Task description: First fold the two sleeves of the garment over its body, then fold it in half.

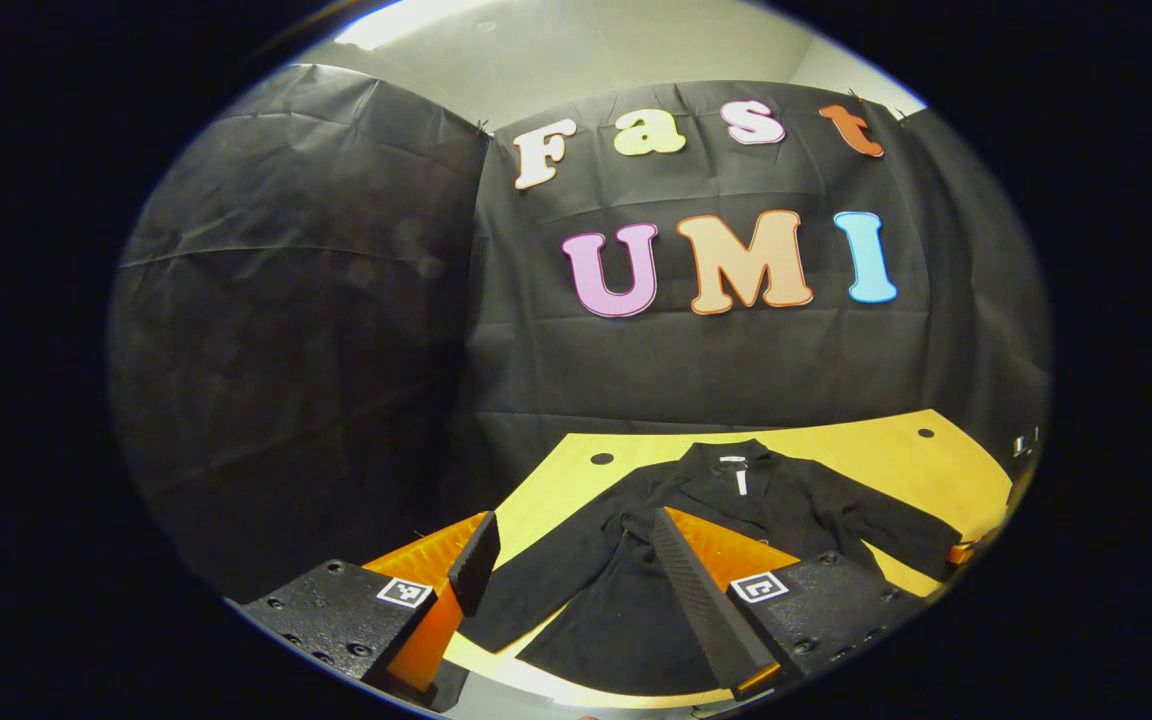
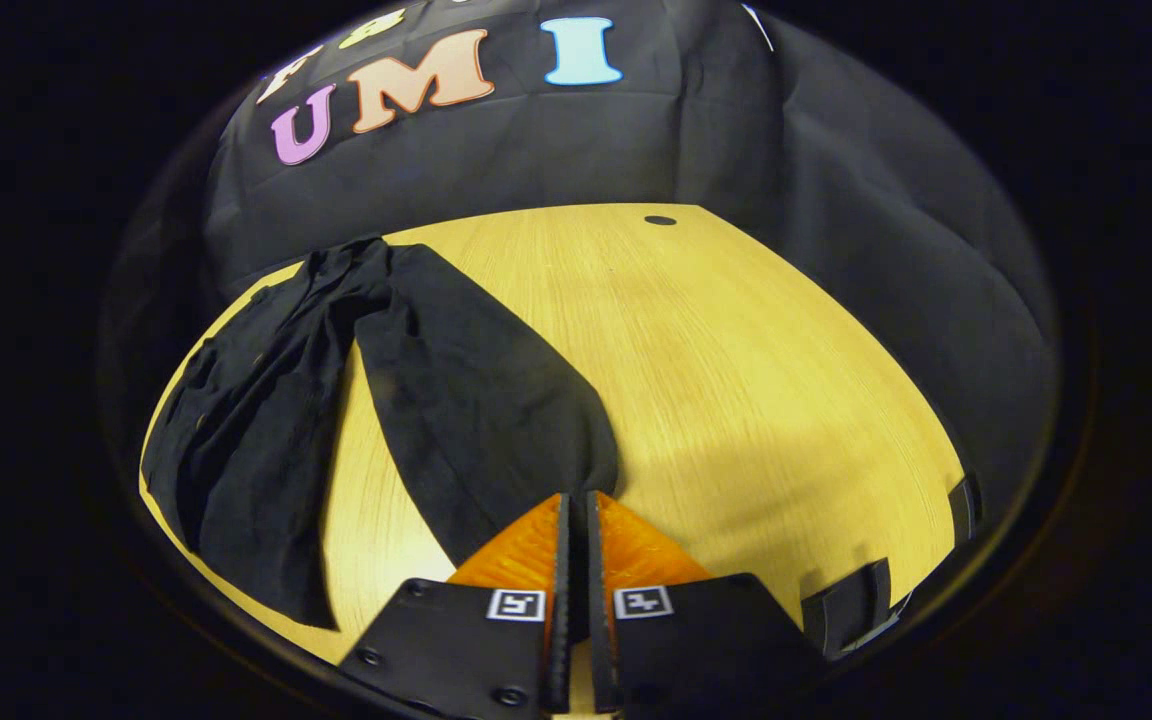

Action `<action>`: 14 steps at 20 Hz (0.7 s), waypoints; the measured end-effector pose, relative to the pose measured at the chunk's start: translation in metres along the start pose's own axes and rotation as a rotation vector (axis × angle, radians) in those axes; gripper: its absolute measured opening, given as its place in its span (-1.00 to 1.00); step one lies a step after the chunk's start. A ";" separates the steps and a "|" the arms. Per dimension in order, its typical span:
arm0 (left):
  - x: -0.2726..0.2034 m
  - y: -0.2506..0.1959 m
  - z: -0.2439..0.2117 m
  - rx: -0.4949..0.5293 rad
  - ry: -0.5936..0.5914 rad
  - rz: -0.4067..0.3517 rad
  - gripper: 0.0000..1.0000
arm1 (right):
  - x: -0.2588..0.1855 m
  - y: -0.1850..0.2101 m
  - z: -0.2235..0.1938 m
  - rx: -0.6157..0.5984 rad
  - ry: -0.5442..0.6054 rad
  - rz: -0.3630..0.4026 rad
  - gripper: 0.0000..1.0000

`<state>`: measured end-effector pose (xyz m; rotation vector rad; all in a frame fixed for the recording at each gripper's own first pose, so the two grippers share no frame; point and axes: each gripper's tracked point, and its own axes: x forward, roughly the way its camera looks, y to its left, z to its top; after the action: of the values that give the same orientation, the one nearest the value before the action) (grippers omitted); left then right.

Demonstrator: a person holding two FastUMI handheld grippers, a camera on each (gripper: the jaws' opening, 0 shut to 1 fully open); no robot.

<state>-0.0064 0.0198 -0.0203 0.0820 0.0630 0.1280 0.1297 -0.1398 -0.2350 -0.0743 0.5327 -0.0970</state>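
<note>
Booth with black cloth walls; yellow wooden table [image 2: 756, 380] carrying a black garment [image 1: 736, 500].

In the left gripper view the garment lies flat on the table, collar at the far side, both sleeves spread outward to left and right. The left gripper [image 1: 576, 560] hangs above the garment's near hem with its fingers set wide apart, holding nothing. In the right gripper view the right sleeve [image 2: 476, 400] lies extended on the table, apart from the body. The right gripper [image 2: 576, 520] sits at that sleeve's cuff with its fingers drawn nearly together; whether cloth is pinched between them cannot be told.
</note>
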 end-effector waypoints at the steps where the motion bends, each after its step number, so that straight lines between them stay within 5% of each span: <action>1: -0.001 0.000 0.000 0.001 0.001 0.001 0.84 | -0.001 0.002 0.000 -0.017 0.001 0.002 -0.85; 14: -0.014 -0.009 -0.004 -0.015 0.004 0.033 0.84 | -0.001 0.001 0.003 0.007 0.033 0.052 -0.95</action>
<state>-0.0192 0.0090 -0.0242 0.0679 0.0649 0.1621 0.1307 -0.1387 -0.2320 -0.0521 0.5665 -0.0495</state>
